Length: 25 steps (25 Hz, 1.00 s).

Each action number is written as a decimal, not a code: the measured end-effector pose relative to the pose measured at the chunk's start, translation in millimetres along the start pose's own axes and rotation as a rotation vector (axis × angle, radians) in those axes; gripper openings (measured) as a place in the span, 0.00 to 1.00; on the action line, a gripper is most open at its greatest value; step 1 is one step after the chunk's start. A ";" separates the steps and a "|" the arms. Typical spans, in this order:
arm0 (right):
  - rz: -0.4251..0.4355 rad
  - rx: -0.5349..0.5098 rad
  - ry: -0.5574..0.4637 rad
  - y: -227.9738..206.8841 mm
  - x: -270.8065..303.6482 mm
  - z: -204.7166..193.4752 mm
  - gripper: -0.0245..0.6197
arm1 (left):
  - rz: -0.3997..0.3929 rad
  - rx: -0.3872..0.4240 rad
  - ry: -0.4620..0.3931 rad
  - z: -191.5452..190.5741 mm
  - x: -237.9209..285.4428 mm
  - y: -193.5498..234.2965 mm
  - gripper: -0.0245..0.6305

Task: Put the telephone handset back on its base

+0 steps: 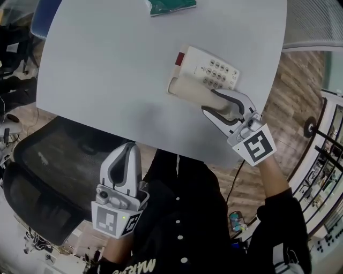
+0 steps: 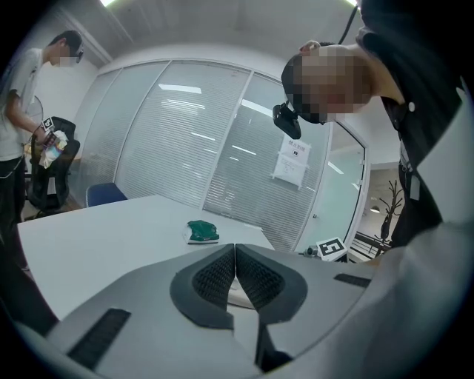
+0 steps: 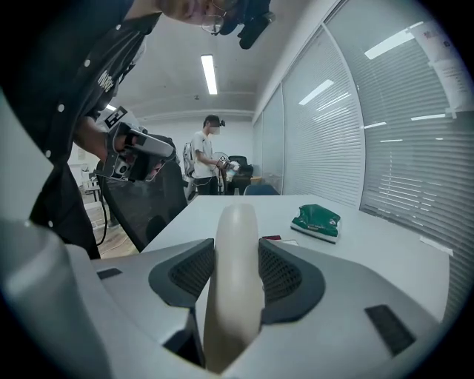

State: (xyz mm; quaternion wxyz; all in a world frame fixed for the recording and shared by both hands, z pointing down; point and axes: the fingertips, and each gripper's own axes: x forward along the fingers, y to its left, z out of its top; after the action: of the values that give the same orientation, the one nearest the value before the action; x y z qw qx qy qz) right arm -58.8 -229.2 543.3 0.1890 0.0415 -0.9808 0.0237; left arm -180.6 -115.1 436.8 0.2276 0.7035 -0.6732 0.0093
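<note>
Toward one o'clock on the worktop (image 1: 107, 69): the base (image 1: 214, 69) sits keypad up, well short of the green packet (image 1: 171, 6) at twelve.
Handset: the cream handset (image 1: 193, 91) lies along the base's seven-o'clock side, over or on the cradle; whether it is properly seated cannot be told.
Right tool: the right tool (image 1: 213, 103) grips the handset by its near end, with a pad pressed on each side of it.
Left tool: the left tool (image 1: 124, 163) hangs at seven o'clock, off the worktop's edge, its jaws together on nothing.
Risk, misalignment: if the handset is skewed to the cradle, letting go would likely leave it propped on the rim and free to slide off.
Risk, shove: pressing down off-centre could push the base across the smooth worktop, since nothing steadies it.
Risk, release: drawing away before the pads part fully could drag the handset out again.
</note>
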 end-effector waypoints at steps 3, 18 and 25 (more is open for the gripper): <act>0.050 -0.039 0.059 2.0 7.6 -12.9 0.36 | 0.012 -0.011 0.011 -6.4 -0.6 3.6 0.06; 0.154 -0.042 0.169 5.7 28.4 -37.9 0.36 | 0.045 -0.047 0.036 -21.8 -3.0 8.3 0.06; 0.145 -0.009 0.180 3.5 28.6 -40.0 0.36 | 0.049 -0.055 0.040 -26.7 -3.8 9.0 0.06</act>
State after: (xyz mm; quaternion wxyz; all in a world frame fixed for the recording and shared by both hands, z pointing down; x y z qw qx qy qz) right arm -70.9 -225.3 591.0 0.2741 -0.0326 -0.9605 0.0364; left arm -181.6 -102.6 462.3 0.2598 0.6801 -0.6854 0.0104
